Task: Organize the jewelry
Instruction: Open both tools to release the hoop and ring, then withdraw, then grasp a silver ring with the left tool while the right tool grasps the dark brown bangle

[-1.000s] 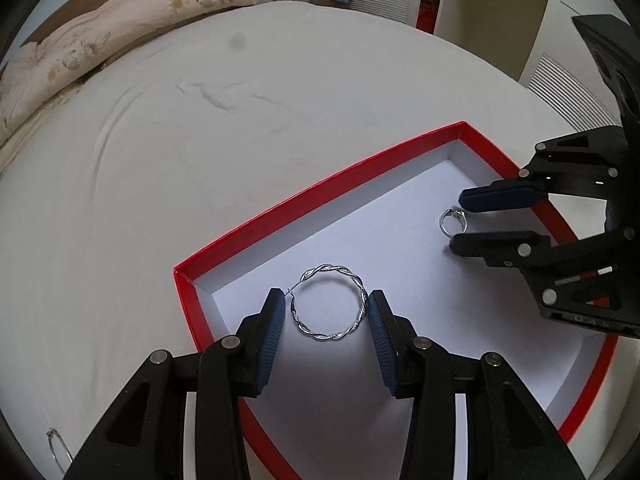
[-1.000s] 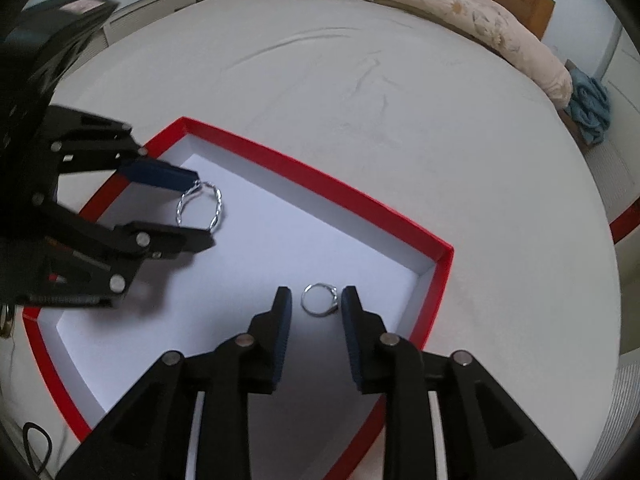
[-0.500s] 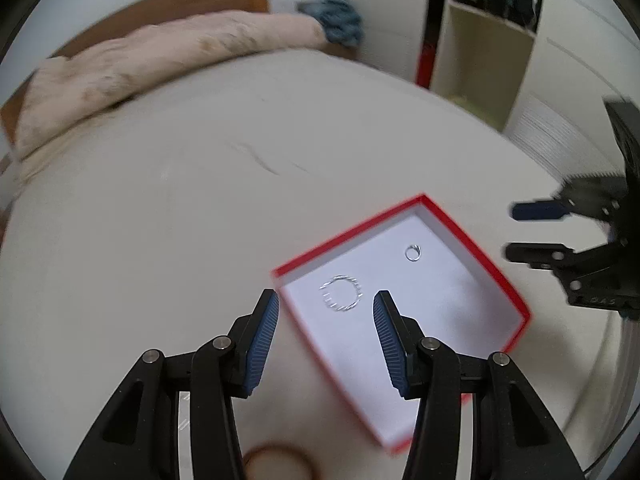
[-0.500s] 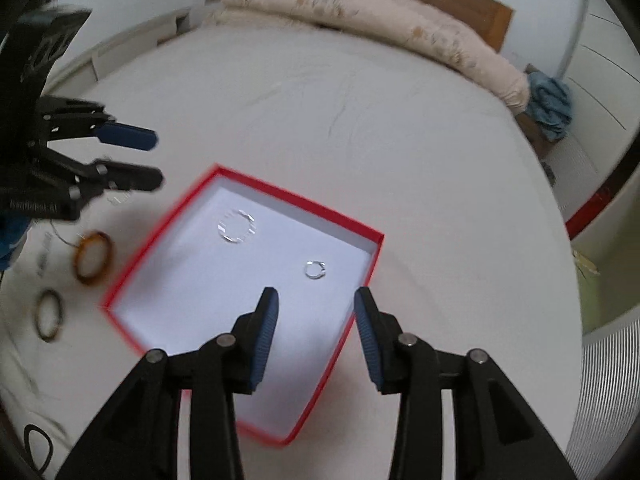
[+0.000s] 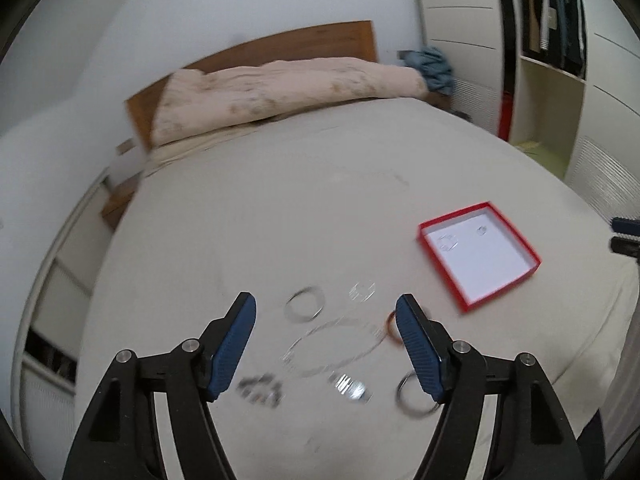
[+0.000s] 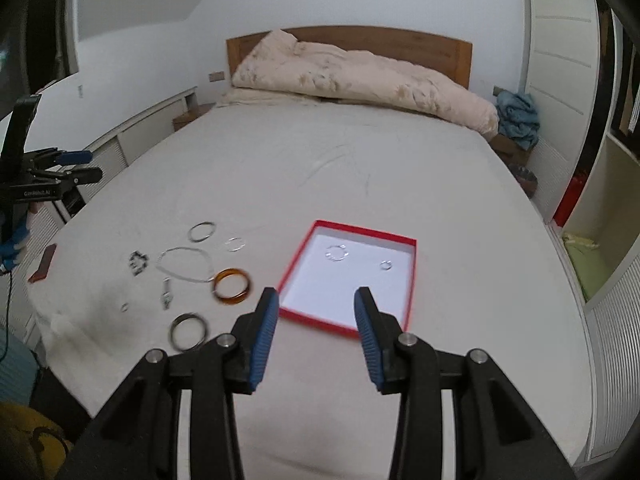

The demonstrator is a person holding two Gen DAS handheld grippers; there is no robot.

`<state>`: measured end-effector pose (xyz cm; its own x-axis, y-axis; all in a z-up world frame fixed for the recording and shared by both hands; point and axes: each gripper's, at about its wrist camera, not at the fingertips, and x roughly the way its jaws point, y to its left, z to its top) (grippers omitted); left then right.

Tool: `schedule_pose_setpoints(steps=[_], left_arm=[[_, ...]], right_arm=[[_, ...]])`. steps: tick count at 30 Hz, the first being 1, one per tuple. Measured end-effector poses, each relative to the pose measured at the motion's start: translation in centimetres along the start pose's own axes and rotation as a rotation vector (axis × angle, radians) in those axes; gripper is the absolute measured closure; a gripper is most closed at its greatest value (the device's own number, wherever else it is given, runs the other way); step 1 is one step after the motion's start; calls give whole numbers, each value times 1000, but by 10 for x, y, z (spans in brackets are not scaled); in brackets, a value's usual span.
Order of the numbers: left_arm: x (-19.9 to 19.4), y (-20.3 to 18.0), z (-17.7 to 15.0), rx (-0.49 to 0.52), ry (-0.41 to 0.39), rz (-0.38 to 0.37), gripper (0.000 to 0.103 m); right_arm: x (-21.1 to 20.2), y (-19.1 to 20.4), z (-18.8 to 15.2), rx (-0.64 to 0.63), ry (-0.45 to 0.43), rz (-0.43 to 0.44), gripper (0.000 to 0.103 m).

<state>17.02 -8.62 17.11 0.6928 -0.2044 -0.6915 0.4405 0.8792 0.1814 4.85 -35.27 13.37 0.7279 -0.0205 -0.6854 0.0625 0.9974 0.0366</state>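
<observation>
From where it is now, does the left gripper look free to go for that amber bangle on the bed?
Probably yes. The left gripper is empty, its fingers opening, and the amber bangle lies uncovered on the bed with nothing above it; a thin chain reaches its edge.

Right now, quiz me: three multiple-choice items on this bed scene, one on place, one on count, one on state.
1. Where does the amber bangle lie?
A. inside the red box
B. on the bed left of the red box
C. on the quilt

2. How many pieces lie in the red box?
A. none
B. two
C. five

3. What does the right gripper hold?
A. nothing
B. a ring
C. the necklace

Answers: 1 B, it rests on the sheet beside the box. 2 B, a twisted hoop and a small ring. 3 A, nothing sits between its pads.
</observation>
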Motion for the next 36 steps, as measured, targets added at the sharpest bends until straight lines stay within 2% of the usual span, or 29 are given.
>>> schedule_pose_setpoints(steps=[6, 10, 14, 21, 28, 36], left_arm=[[-55, 38, -81, -90, -12, 73, 32], [-85, 56, -124, -140, -40, 134, 32], [-106, 64, -154, -209, -66, 152, 32], [-120, 61, -187, -238, -69, 201, 32], [-103, 54, -200, -269, -49, 182, 32], [-44, 46, -215, -287, 16, 160, 32]], right_arm=[[-48, 44, -27, 22, -52, 40, 65], [-70, 67, -40, 39, -82, 41, 65], [-85, 86, -48, 56, -118, 60, 65], [-97, 109, -60, 82, -162, 82, 65], [-76, 122, -72, 110, -159, 112, 65], [-10, 139, -87, 100, -63, 138, 65]])
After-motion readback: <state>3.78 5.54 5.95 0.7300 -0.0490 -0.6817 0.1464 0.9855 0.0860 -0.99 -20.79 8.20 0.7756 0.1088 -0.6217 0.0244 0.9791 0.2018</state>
